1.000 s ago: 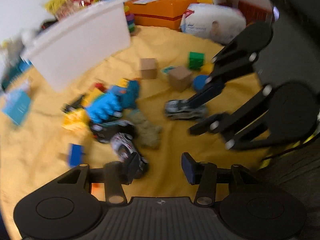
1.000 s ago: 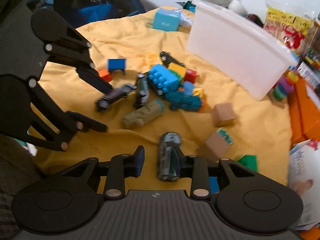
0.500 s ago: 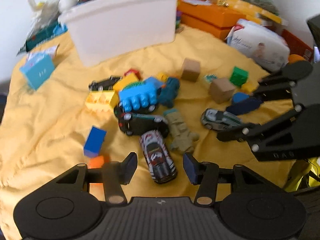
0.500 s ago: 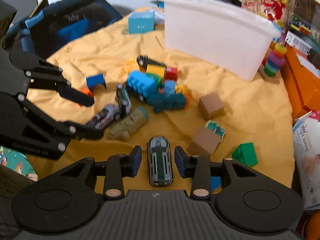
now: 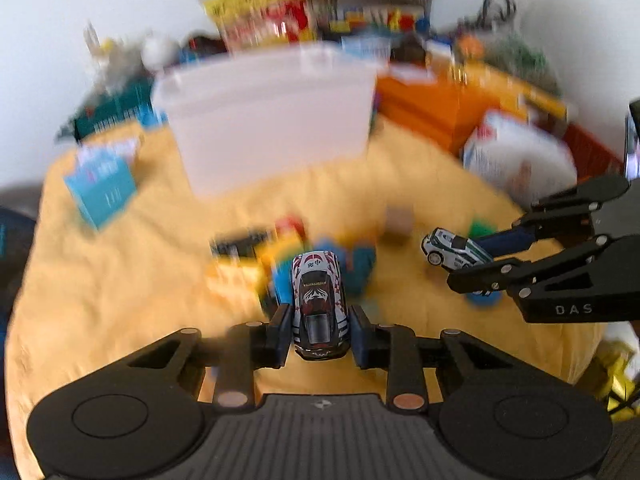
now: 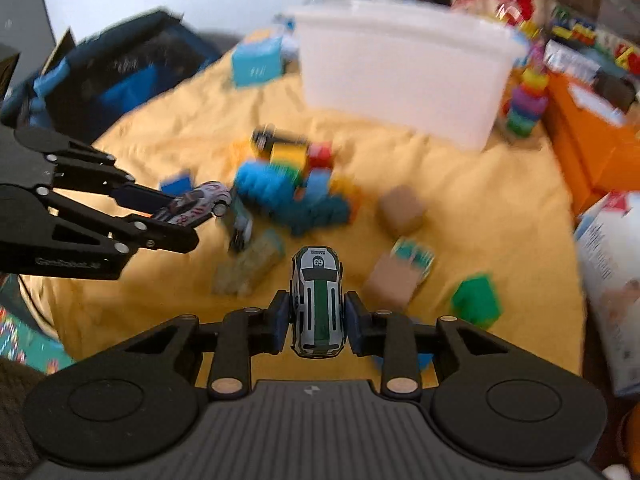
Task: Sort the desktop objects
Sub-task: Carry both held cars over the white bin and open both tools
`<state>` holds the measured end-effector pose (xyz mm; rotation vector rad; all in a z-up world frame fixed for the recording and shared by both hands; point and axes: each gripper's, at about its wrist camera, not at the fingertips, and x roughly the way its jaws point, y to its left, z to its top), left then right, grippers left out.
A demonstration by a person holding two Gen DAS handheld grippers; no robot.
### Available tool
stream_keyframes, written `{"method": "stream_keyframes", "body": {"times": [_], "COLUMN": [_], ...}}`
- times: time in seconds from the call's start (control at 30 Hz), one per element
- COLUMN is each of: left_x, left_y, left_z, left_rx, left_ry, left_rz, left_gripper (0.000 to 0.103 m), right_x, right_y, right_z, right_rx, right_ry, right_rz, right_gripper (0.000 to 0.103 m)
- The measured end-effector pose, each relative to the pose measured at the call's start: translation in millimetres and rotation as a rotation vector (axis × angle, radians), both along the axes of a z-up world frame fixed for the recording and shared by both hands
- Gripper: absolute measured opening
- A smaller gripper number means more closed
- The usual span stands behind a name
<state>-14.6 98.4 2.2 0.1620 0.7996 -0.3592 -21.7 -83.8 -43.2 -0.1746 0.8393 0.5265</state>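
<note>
Toys are lying scattered over a yellow cloth [image 5: 120, 280], and each gripper is holding a toy car clear of it. The left gripper [image 5: 320, 330] has just been closing; its fingers [image 5: 280, 330] are now pressing on both flanks of a red-and-white toy car [image 5: 318, 300], which is pointing nose-forward, away from the camera. In the right wrist view the same car [image 6: 196, 204] is showing lifted above the cloth. The right gripper [image 6: 318, 326] has also just been closing, and its fingers [image 6: 354, 326] are clamping the sides of a white-and-green toy car [image 6: 318, 304] with a number on its roof; from the left wrist view that car [image 5: 454, 250] is hanging above the cloth at the right. Both pairs of fingers are standing only as far apart as a car is wide.

Below and beyond the cars, a blurred pile of building bricks [image 6: 292, 196] is lying in the middle of the cloth, with a dark toy car [image 6: 240, 224] and an olive-coloured block [image 6: 248, 264] beside it. Two tan wooden cubes [image 6: 402, 208] and a green block [image 6: 478, 300] are sitting to the right. A white plastic bin [image 6: 404, 64] is standing at the far side of the cloth, and a light-blue box [image 6: 256, 60] is sitting to its left.
</note>
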Motion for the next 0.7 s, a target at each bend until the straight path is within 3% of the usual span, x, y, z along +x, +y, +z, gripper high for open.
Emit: {"method": "stream_keyframes", "body": {"times": [0.2,0.43,0.7], "left_x": [37.0,94.9,182.5], "left_y": [-1.6,3.1,0.9], "left_z": [45.2,83.5,102.3], "left_rx": [0.024,0.025,0.041], "left_ry": [-0.155,-0.262,-0.297], "left_rz": [-0.005,0.017,0.100], "left_gripper": [0.033,0.033,0.033], "right_x": [23.8,77.7,163.3], "right_y": [-3.5,9.2,15.0], "right_z": [39.1,71.9,110.6], "right_rx": [0.026,0.040,0.100], "right_ry": [-0.149,-0.280,-0.401], "right_rz": [-0.028,-0.046,-0.146], "right_gripper": [0.033,0.033,0.033]}}
